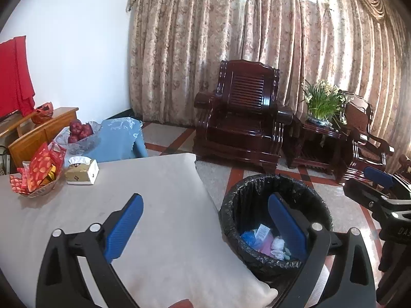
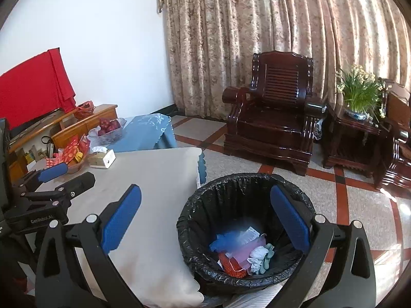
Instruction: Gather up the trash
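Living room: patterned curtains [image 2: 257,38] across the back, white wall on the left, terrazzo floor [image 2: 359,205] with red strips. Dark wooden armchair [image 2: 277,118] stands against the curtains, with a side table [image 2: 354,141] next to it carrying a potted plant [image 2: 359,92]. Near field is a table under a beige cloth [image 1: 159,205], its corner hanging just beside the trash bin [image 2: 244,205]. Bin has a black liner and stands on the floor touching or nearly touching the cloth edge; can't tell which. Trash [image 2: 241,251] is inside the bin at the bottom: blue crumpled piece, pink sheet, white wads, a red-orange wrapper, small printed paper. At the far end of the table sit a tissue box [image 1: 82,170] and a basket of red packets [image 1: 38,177]; behind them is a glass bowl of red fruit [image 1: 79,133] on a blue-covered stand. Left gripper [image 1: 205,225] has its jaws spread wide with nothing between the blue pads, one pad over the cloth, the other over the bin mouth. Right gripper [image 2: 205,220] is the same: wide apart, empty, straddling the table edge and the bin. Each gripper shows at the side edge of the other's view.
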`<state>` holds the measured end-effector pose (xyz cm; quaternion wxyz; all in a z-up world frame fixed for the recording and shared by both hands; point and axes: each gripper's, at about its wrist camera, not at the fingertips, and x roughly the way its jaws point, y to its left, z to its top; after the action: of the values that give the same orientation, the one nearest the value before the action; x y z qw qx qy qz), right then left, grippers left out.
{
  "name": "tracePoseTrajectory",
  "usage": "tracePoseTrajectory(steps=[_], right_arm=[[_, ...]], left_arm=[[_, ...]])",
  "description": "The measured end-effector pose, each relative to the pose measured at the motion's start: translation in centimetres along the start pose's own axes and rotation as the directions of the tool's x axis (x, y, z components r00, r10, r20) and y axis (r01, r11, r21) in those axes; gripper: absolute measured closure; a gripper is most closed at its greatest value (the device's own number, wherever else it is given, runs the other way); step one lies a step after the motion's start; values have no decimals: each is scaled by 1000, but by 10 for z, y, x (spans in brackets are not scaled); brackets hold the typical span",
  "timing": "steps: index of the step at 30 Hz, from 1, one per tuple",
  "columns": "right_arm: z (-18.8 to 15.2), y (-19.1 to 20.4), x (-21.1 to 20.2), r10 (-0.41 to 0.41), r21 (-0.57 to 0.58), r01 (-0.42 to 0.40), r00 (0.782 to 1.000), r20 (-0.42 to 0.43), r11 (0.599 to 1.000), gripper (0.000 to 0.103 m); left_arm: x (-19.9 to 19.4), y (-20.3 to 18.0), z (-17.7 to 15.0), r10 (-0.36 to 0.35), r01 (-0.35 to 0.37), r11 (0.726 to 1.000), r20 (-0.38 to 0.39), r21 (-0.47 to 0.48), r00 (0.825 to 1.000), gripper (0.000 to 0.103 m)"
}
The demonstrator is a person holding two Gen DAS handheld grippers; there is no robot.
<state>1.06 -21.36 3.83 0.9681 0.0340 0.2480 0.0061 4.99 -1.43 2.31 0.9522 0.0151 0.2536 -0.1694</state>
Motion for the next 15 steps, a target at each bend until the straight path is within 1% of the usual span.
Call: tracePoseTrajectory(steps=[7,15], right_arm=[[-1,5,-3,4,-11,-4,1000,1,1000,5],[-1,7,-3,5,-12,-5,1000,2,1000,5]], left_arm=[[-11,1,-1,6,-6,1000,20,0,1000,7],[-14,-1,-2,11,-11,1000,24,5,1000,7]])
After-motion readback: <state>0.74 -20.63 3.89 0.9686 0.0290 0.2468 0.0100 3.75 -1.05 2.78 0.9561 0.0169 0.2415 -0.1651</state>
